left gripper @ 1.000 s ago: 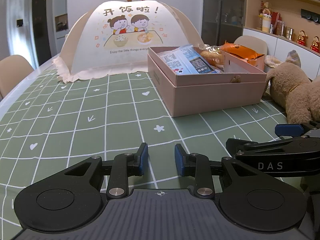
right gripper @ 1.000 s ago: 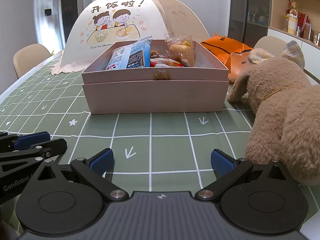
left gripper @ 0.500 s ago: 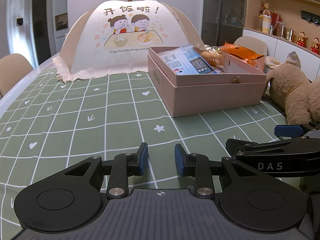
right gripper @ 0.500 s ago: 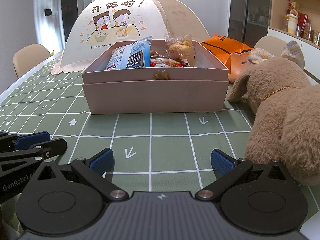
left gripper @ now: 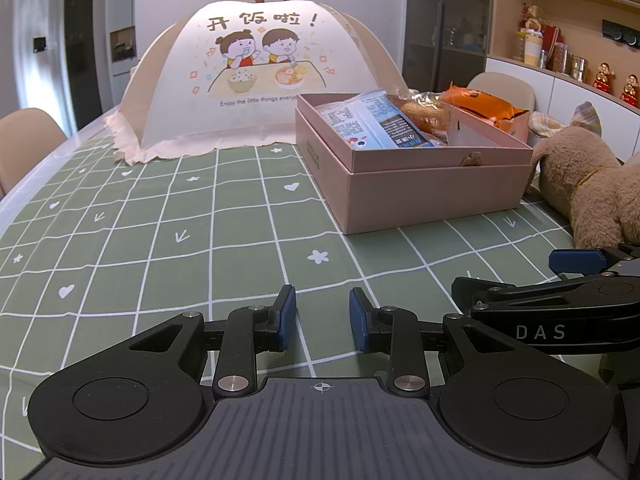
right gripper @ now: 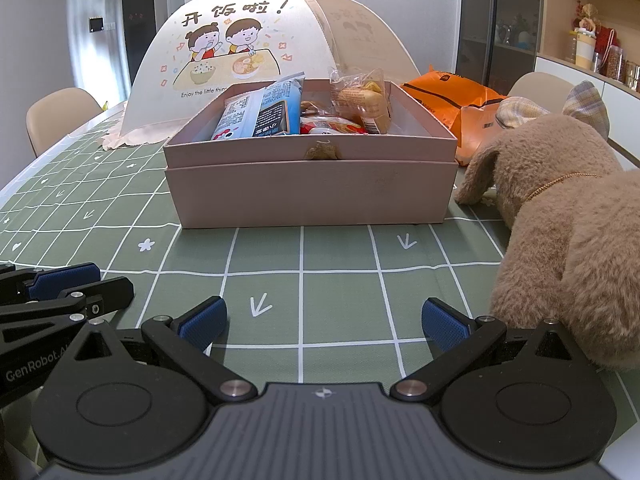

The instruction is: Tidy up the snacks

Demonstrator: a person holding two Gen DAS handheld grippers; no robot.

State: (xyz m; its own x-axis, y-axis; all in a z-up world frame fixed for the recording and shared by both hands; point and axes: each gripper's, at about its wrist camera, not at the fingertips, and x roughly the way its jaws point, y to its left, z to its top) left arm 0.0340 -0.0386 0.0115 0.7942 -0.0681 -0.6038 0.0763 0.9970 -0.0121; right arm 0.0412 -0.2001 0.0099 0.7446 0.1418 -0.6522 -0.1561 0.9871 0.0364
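1. We see several snacks already in the pink box (right gripper: 308, 192) on the table (right gripper: 340, 280); the orange bag (right gripper: 448, 96) outside, behind it, looks left to do.
2. The blue packet (right gripper: 264, 114) leans lengthwise, top end pointing away from us.
3. Our left gripper (left gripper: 322, 320) is slightly parted and empty; our right gripper (right gripper: 322, 322) is spread wide and empty.

2 low wrist views, side by side, facing the pink box (left gripper: 420, 184) (right gripper: 312, 188) (shared), tabletop close below

Plush dog (right gripper: 568, 216) cut off rt edge.
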